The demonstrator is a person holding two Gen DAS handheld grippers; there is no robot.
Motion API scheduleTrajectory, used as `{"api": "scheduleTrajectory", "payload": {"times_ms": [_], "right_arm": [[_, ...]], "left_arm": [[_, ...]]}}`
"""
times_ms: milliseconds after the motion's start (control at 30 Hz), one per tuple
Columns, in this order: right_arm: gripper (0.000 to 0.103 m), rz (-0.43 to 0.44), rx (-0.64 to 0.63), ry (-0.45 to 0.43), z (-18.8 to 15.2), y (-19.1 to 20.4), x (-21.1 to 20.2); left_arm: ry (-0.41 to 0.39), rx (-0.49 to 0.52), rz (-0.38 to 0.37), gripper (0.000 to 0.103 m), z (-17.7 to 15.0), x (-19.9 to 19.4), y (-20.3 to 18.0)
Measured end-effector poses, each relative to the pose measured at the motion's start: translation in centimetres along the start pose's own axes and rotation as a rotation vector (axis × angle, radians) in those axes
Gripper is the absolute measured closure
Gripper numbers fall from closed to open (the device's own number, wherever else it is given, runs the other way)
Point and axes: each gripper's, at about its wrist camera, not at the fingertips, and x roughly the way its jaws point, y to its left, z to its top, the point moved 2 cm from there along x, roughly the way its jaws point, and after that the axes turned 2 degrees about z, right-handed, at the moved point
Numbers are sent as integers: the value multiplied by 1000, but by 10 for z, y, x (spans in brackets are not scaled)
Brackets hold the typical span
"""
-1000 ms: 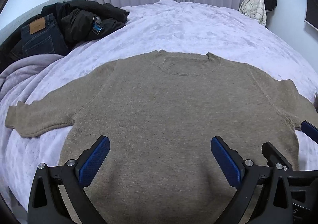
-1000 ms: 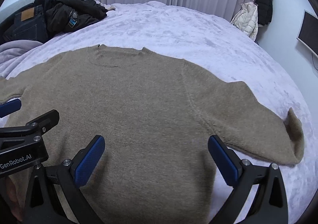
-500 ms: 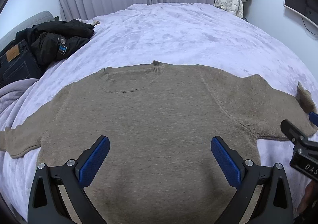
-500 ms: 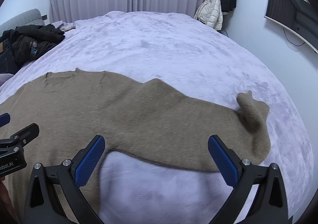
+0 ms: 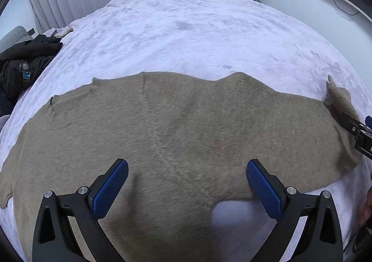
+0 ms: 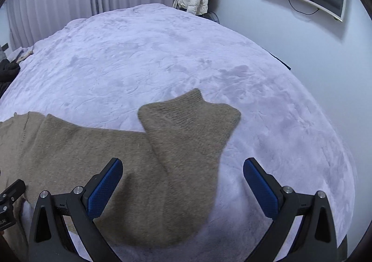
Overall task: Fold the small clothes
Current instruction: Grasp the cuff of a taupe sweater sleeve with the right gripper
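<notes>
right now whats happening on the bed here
A person is holding two tongs over a tan sweater spread flat on a lavender bed cover. Both the left tongs and the right tongs are open and grip nothing. The right tongs face the sweater's sleeve, whose cuff end lies bent. No fold is made yet.
</notes>
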Motion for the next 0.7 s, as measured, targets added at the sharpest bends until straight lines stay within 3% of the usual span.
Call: {"api": "scheduleTrajectory", "payload": {"times_ms": [267,300,333,367,433,567,700], "right_arm": [[0,40,-135,6,18,25,26],[7,26,-169,18,19,29,33],[43,-5,-188,37,19,31,41],[64,-8,-177,65,18,26,47],[90,86,-47,59,20,2,41],[93,170,187,-39,10,-60,9],[93,178,288,-104,-10,-89,-6]], "left_arm": [[33,3,-24,1,6,13,-22],[34,2,-24,1,7,14,-21],[35,0,-24,1,8,14,-19],[34,-5,-25,1,8,13,-16],[23,-24,-30,1,11,10,-9],[39,-87,-54,1,17,15,5],[101,-128,-84,1,14,29,6]]}}
